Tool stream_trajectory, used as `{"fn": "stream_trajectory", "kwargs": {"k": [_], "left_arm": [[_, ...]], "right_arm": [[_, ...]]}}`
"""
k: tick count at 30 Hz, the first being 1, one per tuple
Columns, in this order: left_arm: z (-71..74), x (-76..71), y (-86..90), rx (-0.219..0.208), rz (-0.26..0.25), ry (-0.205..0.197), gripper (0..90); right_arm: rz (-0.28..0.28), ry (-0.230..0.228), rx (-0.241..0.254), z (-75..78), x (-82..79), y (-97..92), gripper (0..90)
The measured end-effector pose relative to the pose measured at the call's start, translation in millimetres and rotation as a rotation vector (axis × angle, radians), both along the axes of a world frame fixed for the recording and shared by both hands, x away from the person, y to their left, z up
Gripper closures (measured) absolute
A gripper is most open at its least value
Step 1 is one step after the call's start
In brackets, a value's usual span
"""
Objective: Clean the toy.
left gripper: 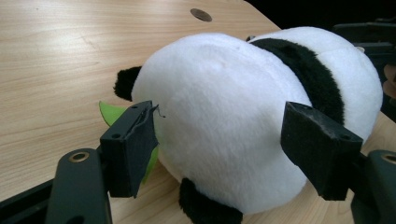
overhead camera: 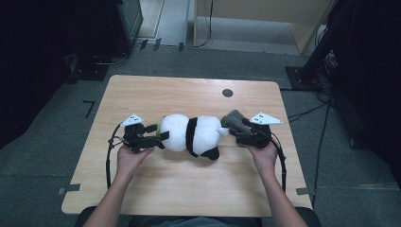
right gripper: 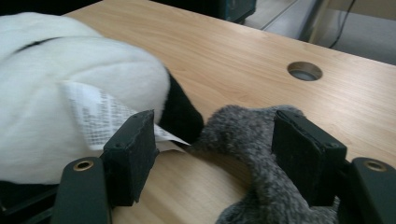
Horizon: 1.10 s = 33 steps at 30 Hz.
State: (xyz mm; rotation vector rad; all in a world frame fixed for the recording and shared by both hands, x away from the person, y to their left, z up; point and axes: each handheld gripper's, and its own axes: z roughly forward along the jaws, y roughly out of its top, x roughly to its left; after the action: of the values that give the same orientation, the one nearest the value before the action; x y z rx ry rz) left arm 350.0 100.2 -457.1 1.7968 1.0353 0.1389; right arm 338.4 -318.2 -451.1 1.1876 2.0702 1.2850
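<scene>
A black-and-white panda plush lies on its side in the middle of the wooden table. My left gripper is at its left end. In the left gripper view the jaws stand open with their tips against the round white plush, and a green leaf pokes out behind the left jaw. My right gripper is at the plush's right end, jaws open. A grey fuzzy piece rests against its right jaw, and the plush's white label is by its left jaw.
A round cable hole sits toward the table's far edge. Dark equipment stands on the floor beyond the far left corner, and a black stand with cables lies off the right side. Bare wood stretches in front of the plush.
</scene>
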Motion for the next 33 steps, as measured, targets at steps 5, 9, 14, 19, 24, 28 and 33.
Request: {"fn": "stream_trajectory", "kwargs": {"k": [5, 9, 14, 19, 24, 28, 33], "left_arm": [[-1.5, 0.5, -2.6, 0.002, -0.005, -0.01, 26.9], [-2.7, 1.2, -3.5, -0.006, -0.006, -0.001, 26.9], [-3.3, 1.4, -3.8, -0.005, -0.016, 0.004, 26.8], [-0.6, -1.8, -5.3, 0.023, -0.019, -0.017, 26.6], [-2.9, -0.3, -7.4, 0.03, -0.018, -0.001, 22.5], [-4.2, 0.4, -7.2, 0.033, -0.023, -0.007, 21.2], [-4.3, -0.6, -8.5, 0.041, -0.018, -0.02, 20.4]], "right_arm": [[-0.091, -0.049, 0.007, -12.5, 3.0, -2.5, 32.7], [-0.147, -0.067, -0.008, -24.9, 6.4, -1.8, 33.5], [-0.164, -0.054, -0.056, -35.1, 12.6, 0.0, 34.6], [-0.197, -0.029, -0.076, -48.8, 22.2, 0.3, 38.3], [-0.238, -0.005, -0.089, -61.1, 29.8, -1.7, 46.4], [-0.264, 0.022, -0.079, -67.3, 33.8, -3.8, 51.9], [-0.276, 0.122, -0.104, -69.5, 40.5, -7.4, 56.9]]}}
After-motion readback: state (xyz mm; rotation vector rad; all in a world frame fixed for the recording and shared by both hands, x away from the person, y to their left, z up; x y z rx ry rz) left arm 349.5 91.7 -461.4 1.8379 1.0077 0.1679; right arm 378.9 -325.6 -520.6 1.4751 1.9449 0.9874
